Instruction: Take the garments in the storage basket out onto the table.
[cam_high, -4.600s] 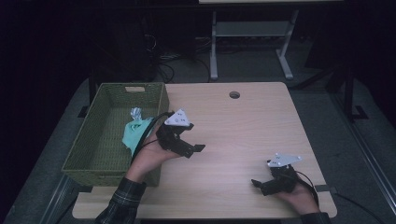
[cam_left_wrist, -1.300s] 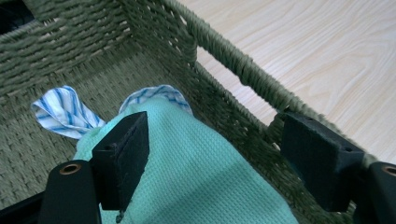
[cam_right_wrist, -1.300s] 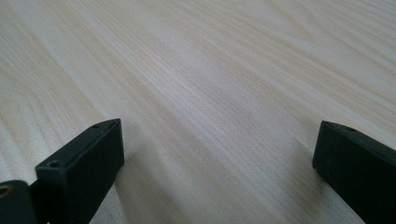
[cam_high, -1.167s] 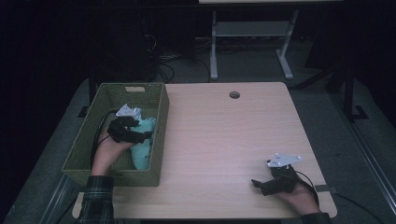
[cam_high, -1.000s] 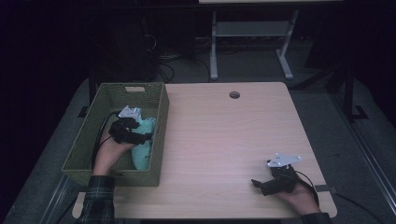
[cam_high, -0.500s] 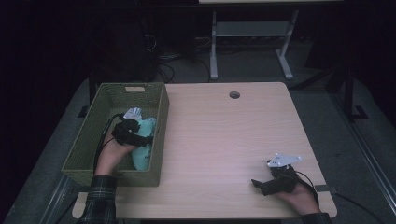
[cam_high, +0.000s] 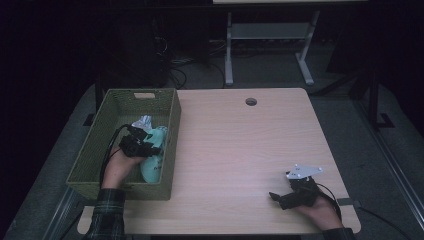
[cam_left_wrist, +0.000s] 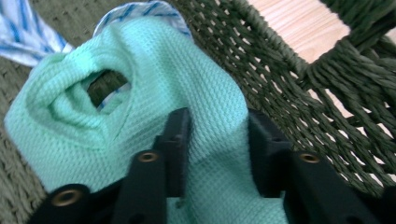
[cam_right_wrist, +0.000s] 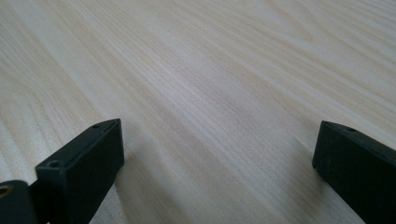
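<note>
A mint-green knitted cloth (cam_left_wrist: 93, 126) lies bunched in the green woven basket (cam_high: 170, 150), against its right wall (cam_left_wrist: 280, 70). My left gripper (cam_left_wrist: 217, 126) reaches down into the basket (cam_high: 145, 145). Its jaws have just been closing, and a fold of the green cloth (cam_high: 154, 162) is now pinched between them. A blue-and-white striped cloth (cam_left_wrist: 28, 32) lies beyond the green one (cam_high: 142, 121). My right gripper (cam_high: 275, 196) rests on the wooden table near its front right corner. It stands open (cam_right_wrist: 217, 149) over bare wood.
The basket stands at the table's left side, its long wall beside the light wood tabletop (cam_high: 240, 150). A round cable hole (cam_high: 251, 101) sits near the far edge. A metal stand (cam_high: 265, 35) is on the floor behind the table.
Several seconds ago the left gripper was by the basket's right rim with the green cloth; it now sits lower inside the basket. The right hand has not moved.
</note>
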